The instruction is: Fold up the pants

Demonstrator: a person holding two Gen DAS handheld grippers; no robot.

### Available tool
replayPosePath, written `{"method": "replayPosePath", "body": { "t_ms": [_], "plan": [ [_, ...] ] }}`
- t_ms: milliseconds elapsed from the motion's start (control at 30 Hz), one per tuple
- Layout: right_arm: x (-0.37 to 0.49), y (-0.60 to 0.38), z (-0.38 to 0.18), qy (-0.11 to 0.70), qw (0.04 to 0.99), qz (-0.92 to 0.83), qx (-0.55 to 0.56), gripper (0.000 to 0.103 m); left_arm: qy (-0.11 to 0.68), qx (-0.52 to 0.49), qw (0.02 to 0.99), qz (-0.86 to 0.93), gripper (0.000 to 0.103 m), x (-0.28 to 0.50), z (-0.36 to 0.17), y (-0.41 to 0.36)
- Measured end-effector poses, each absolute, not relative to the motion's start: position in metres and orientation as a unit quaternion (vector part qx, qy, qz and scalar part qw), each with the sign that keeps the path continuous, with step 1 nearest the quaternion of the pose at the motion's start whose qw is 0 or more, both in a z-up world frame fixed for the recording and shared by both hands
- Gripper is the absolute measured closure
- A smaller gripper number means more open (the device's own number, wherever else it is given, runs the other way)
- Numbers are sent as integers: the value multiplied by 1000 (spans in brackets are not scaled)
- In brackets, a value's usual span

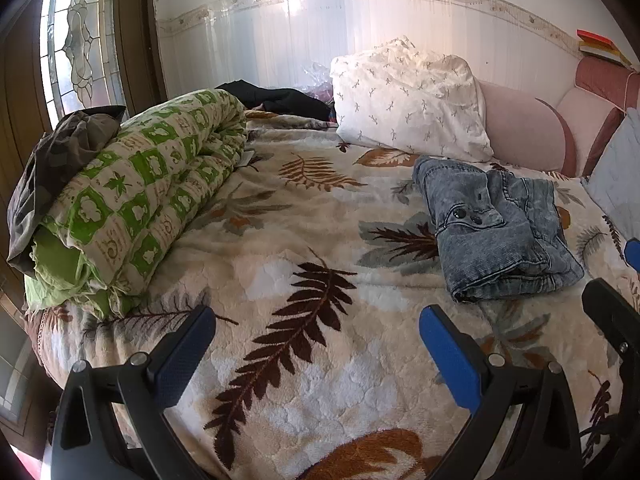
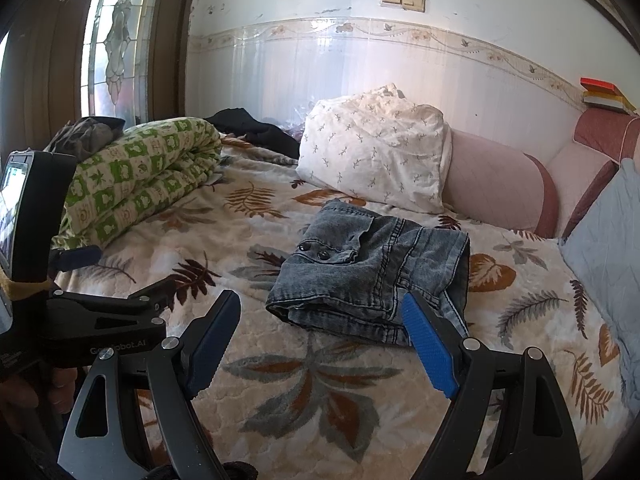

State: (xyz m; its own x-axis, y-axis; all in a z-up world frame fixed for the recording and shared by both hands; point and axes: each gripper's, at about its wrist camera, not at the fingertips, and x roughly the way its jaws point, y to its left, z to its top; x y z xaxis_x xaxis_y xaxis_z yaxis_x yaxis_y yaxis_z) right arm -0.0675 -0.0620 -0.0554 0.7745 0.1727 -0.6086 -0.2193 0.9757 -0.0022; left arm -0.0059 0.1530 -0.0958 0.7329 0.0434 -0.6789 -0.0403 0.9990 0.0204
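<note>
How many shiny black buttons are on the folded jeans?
3 on the jeans: one button sits left, two more side by side just right of it, near the front flap. Folds may hide others.

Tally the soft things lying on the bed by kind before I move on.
Folded jeans: 1
White patterned pillow: 1
Rolled green-checked quilt: 1
Dark garments by the wall: 1 heap, count unclear
Camouflage cloth on the quilt: 1
Pale blue cushion at the right edge: 1
Total: 6

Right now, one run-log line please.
jeans: folded bundle on blanket | left gripper: open, empty | right gripper: open, empty, short of jeans
</note>
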Motion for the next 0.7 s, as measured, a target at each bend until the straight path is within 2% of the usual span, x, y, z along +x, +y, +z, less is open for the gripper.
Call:
{"method": "replayPosePath", "body": {
  "t_ms": [700],
  "plan": [
    [-53,-83,-46,308,947,88,-33,20,349,9,937,20,0,-2,-74,144]
  ]
}}
